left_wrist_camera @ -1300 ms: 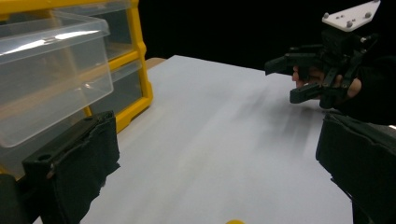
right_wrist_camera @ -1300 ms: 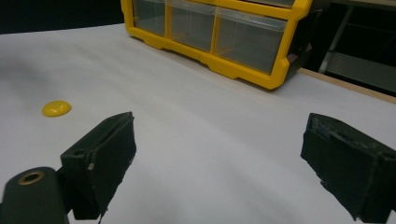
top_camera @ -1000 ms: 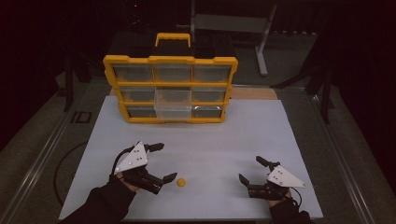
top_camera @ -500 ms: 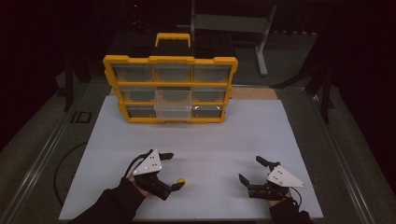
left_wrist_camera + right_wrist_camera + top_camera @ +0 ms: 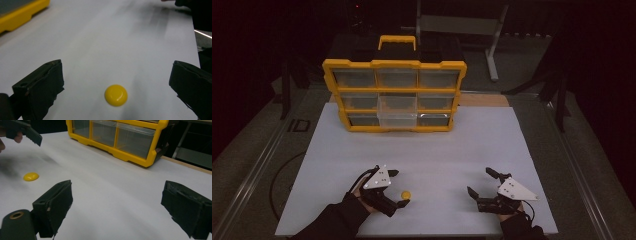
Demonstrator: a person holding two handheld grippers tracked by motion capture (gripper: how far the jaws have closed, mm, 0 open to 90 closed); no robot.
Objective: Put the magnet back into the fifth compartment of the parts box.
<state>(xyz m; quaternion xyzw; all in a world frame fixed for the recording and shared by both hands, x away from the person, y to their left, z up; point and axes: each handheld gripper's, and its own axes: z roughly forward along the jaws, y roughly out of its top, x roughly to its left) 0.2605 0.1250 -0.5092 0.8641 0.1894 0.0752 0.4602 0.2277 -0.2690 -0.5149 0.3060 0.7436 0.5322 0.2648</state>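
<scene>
The yellow button [image 5: 405,193] — a small, flat-domed disc — lies on the white worktop [image 5: 452,150] near its front edge, left of the middle. In the left gripper view it [image 5: 116,95] sits between the two black jaws of the left tongs [image 5: 117,85], touching neither; the jaws stand wide apart, with bare white surface on both sides of the disc. In the high view the left tongs [image 5: 396,187] are held low over the worktop, one jaw beyond the button and one on the near side of it, the person's dark sleeve [image 5: 334,222] coming in from the bottom edge.

The right tongs [image 5: 481,182] rest well to the right of the button, near the front right part of the worktop, also spread wide and holding nothing. The right gripper view looks across the white surface with the button [image 5: 31,176] far off at the left, and beyond it one jaw of the left tongs at the top left corner.

At the back of the worktop stands a yellow organiser case [image 5: 394,95] with clear drawers in three rows — its middle drawer [image 5: 397,112] in the lower rows juts forward of the others. A yellow handle [image 5: 396,41] tops the case.
</scene>
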